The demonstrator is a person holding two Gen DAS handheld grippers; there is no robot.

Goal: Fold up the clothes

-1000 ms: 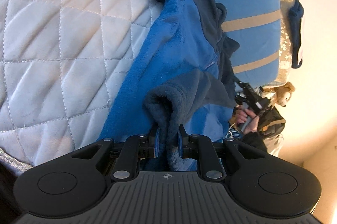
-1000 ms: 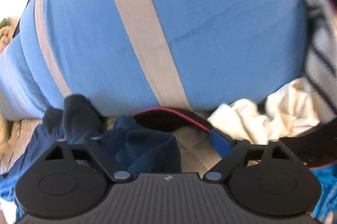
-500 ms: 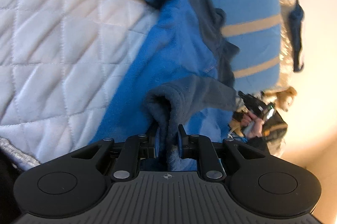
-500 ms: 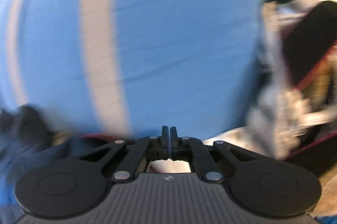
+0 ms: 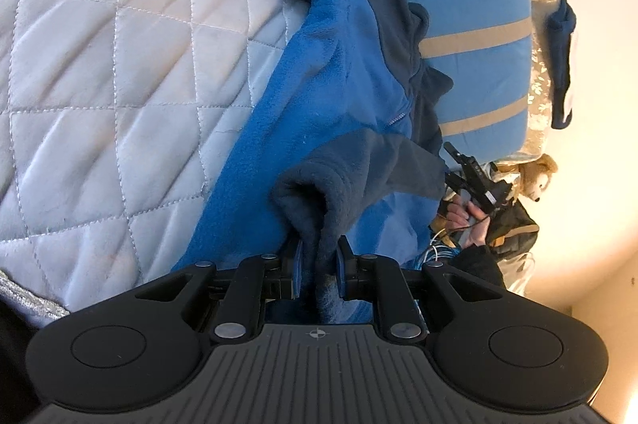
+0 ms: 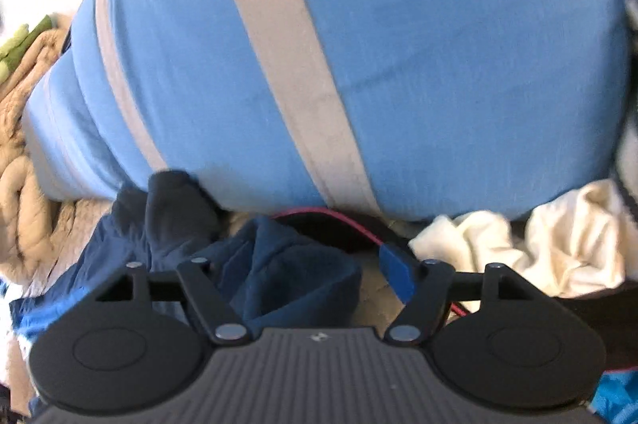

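Note:
A blue fleece jacket (image 5: 331, 77) with dark navy panels lies on a white quilted bed (image 5: 111, 65). My left gripper (image 5: 317, 262) is shut on a navy fold of the jacket (image 5: 315, 193) and holds it up. In the right wrist view my right gripper (image 6: 319, 276) is open, jaws wide apart, with a navy part of the jacket (image 6: 287, 280) bunched between them; the blue right pad (image 6: 396, 274) shows, the left pad is hidden by cloth. The right gripper also shows in the left wrist view (image 5: 468, 177), held in a hand.
A light blue folded duvet with grey stripes (image 6: 359, 57) fills the space just ahead of the right gripper, also in the left wrist view (image 5: 474, 37). White crumpled cloth (image 6: 538, 244), a black bag with red piping (image 6: 343, 220), a beige blanket (image 6: 24, 185) and a plush toy (image 5: 534, 177) lie nearby.
My right gripper was open, shut briefly while swinging in blur, and is open again over the navy cloth. My left gripper keeps its hold, barely shifted.

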